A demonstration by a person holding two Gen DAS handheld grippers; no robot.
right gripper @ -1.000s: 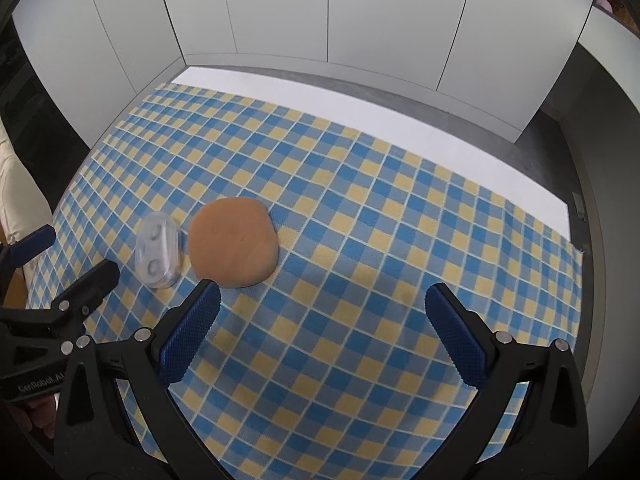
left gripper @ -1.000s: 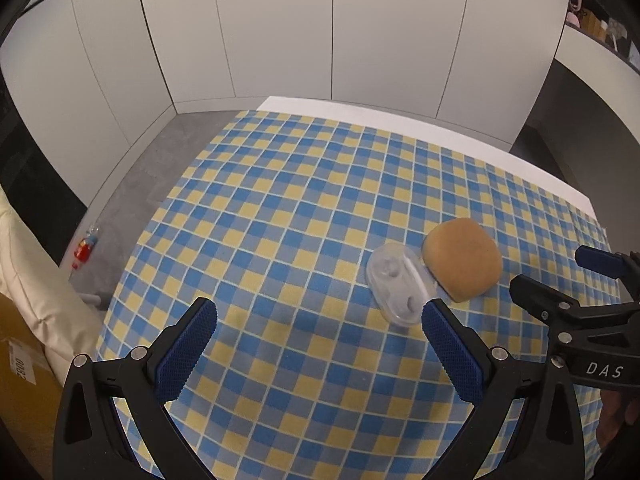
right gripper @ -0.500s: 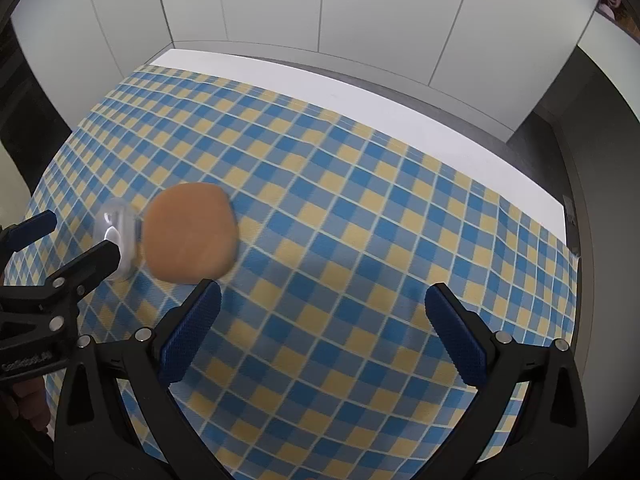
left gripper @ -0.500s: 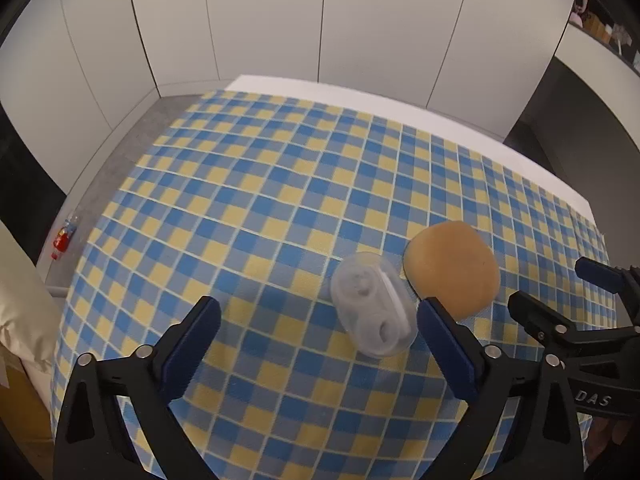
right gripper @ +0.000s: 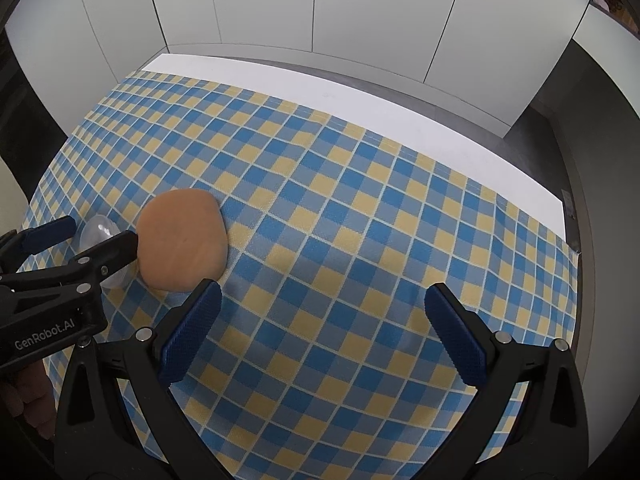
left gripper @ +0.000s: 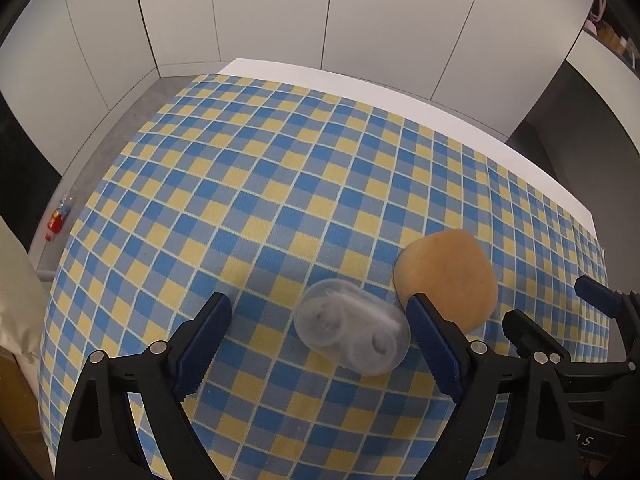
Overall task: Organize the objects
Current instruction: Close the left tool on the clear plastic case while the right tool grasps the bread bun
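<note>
A clear plastic case (left gripper: 352,336) with two round wells lies on the checked tablecloth (left gripper: 280,208). My left gripper (left gripper: 320,344) straddles it and its jaws are closing. The right pad (left gripper: 432,344) is at the case's edge and the left pad (left gripper: 208,340) stands well clear of it. A round tan bun-like object (left gripper: 448,276) lies just beside the case. In the right wrist view the bun (right gripper: 182,246) sits left of my right gripper (right gripper: 324,334), which is open over bare cloth. There the left gripper (right gripper: 96,236) hides most of the case (right gripper: 96,224).
The right gripper (left gripper: 554,304) is close on the right of the bun. A bare white strip of table (right gripper: 360,92) runs along the far edge, with white cabinet doors behind. A small red bottle (left gripper: 56,220) lies on the floor at left, near a cream cushion (left gripper: 16,300).
My left gripper has come forward and down over the clear case, which now lies between its fingers, and the fingers stand closer together. The right gripper has hardly moved.
</note>
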